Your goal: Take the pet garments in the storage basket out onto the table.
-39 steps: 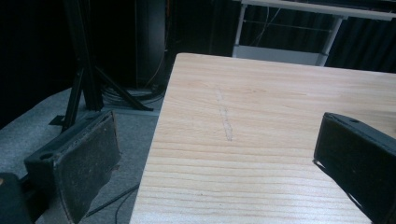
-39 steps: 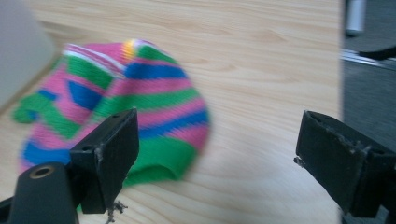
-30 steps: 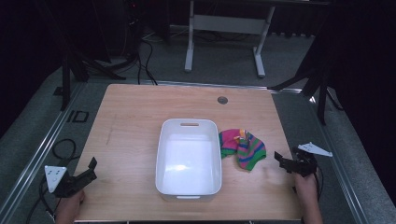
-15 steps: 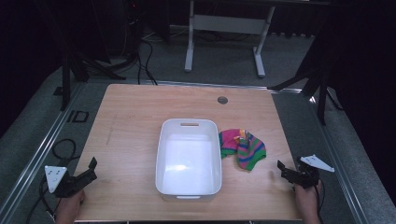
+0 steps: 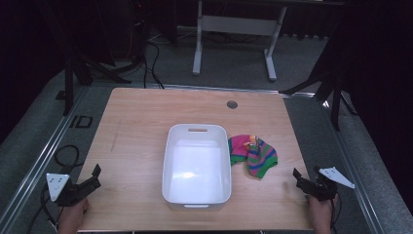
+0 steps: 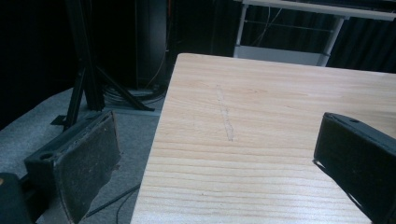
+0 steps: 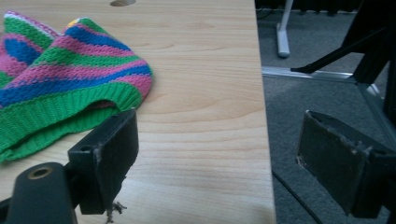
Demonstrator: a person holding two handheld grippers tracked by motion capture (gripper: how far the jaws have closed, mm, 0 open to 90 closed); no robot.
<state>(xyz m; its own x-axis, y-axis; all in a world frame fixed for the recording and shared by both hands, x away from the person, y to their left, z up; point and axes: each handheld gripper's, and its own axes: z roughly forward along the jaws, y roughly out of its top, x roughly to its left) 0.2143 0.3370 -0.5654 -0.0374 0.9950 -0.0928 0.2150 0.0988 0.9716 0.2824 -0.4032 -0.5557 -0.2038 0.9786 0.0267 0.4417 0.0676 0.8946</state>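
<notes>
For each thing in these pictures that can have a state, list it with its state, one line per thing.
White bin: upright, empty, in the middle of the table.
Striped knitted cloth: crumpled, lying on the table just right of the bin, held by nothing.
Left tongs: open, empty, at the table's near left edge.
Right tongs: open, empty, at the table's near right edge, short of the cloth.

Bin point(image 5: 197, 165) mid-table; sides free.

Both grippers are black, each topped by a grey three-cornered plate with small dark dots. The left gripper point(image 5: 88, 182) has thick rectangular jaws faced with rough, worn dark pads. The right gripper point(image 5: 298, 177) has frayed pad edges, and a brass-ringed hole marks its body.
</notes>
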